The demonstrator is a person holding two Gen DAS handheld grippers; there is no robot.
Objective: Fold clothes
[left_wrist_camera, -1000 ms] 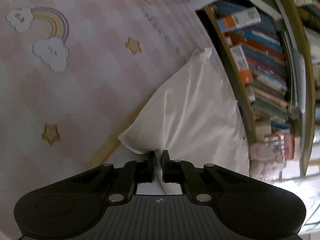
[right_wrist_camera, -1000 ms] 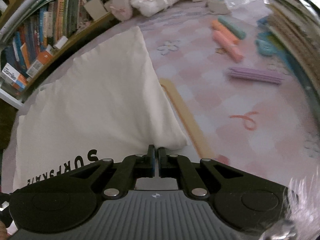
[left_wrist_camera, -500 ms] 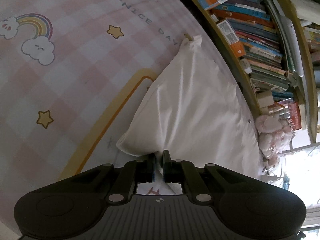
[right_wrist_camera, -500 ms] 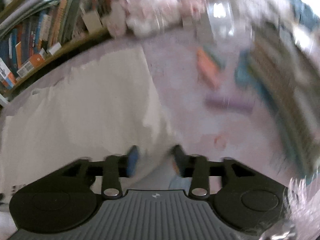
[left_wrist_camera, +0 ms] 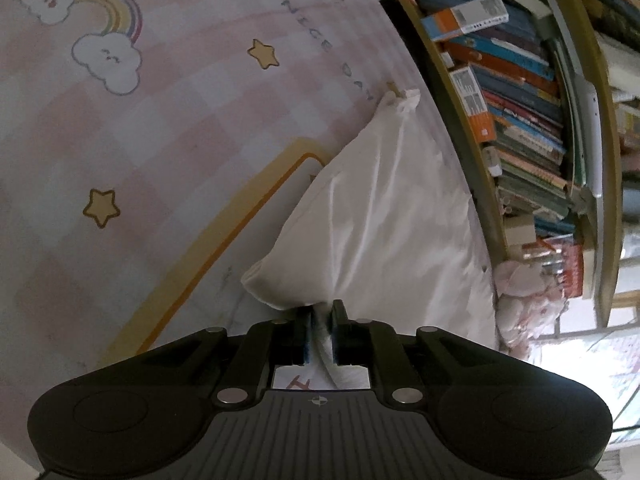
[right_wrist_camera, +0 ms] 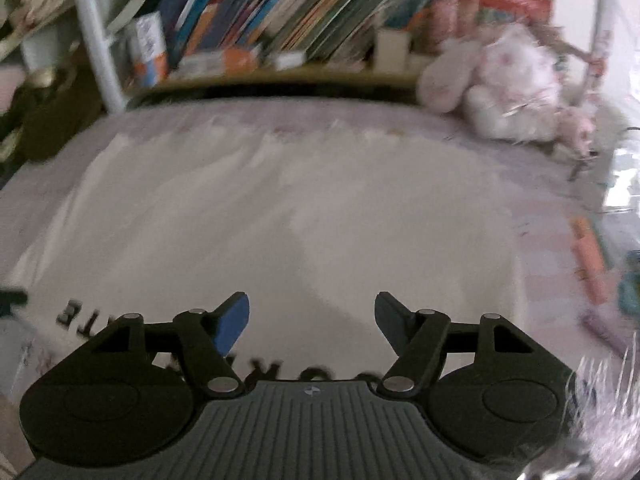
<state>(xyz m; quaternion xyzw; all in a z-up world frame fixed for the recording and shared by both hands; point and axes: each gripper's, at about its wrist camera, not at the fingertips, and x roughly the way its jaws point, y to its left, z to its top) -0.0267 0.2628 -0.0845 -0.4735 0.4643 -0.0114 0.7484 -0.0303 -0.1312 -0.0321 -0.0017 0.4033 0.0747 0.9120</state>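
1. white garment (left_wrist_camera: 384, 216) lies folded on the pink checked play mat (left_wrist_camera: 160, 140), just beside the bookshelf (left_wrist_camera: 520, 120); soft creases, black lettering near its edge.
2. left tool (left_wrist_camera: 320, 320) narrow, jaws opening, a cloth fold between the pads.
3. right tool (right_wrist_camera: 312, 320) wide, jaws opening, nothing between them; view blurred.

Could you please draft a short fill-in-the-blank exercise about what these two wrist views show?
1. The white garment lies on a pink checked ____.
2. The left tool has white ____ between its fingers.
3. Beside the bookshelf sits a pink plush ____.
4. Nothing sits between the fingers of the ____ tool.

Missing words: mat; fabric; toy; right
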